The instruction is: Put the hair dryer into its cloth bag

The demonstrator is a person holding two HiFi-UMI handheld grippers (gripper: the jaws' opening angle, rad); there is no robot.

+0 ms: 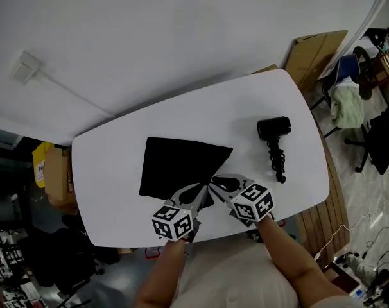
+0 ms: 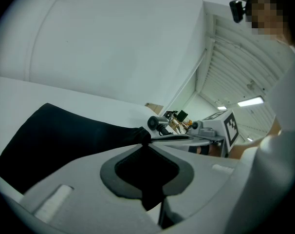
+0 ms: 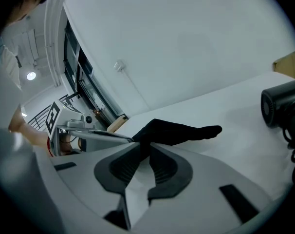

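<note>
The black cloth bag [image 1: 178, 165] lies flat on the white table [image 1: 111, 172], left of the middle. Its near right corner is lifted, and both grippers hold it there. My left gripper [image 1: 204, 191] is shut on the bag's edge [image 2: 55, 135], with black cloth filling its jaws [image 2: 146, 143]. My right gripper [image 1: 214, 183] pinches the same corner from the other side, its tips [image 3: 143, 145] shut on the bag [image 3: 179, 130]. The black hair dryer [image 1: 273, 128] lies to the right with its coiled cord [image 1: 276, 159] trailing toward me, untouched; it also shows as the hair dryer [image 3: 281, 102] at that view's right edge.
A white wall rises behind the table, with a socket box [image 1: 24, 67] on it. Cardboard boxes [image 1: 56, 172] stand past the table's left end, a cardboard sheet [image 1: 313, 53] at the back right. Chairs and clutter [image 1: 374, 133] fill the floor on the right.
</note>
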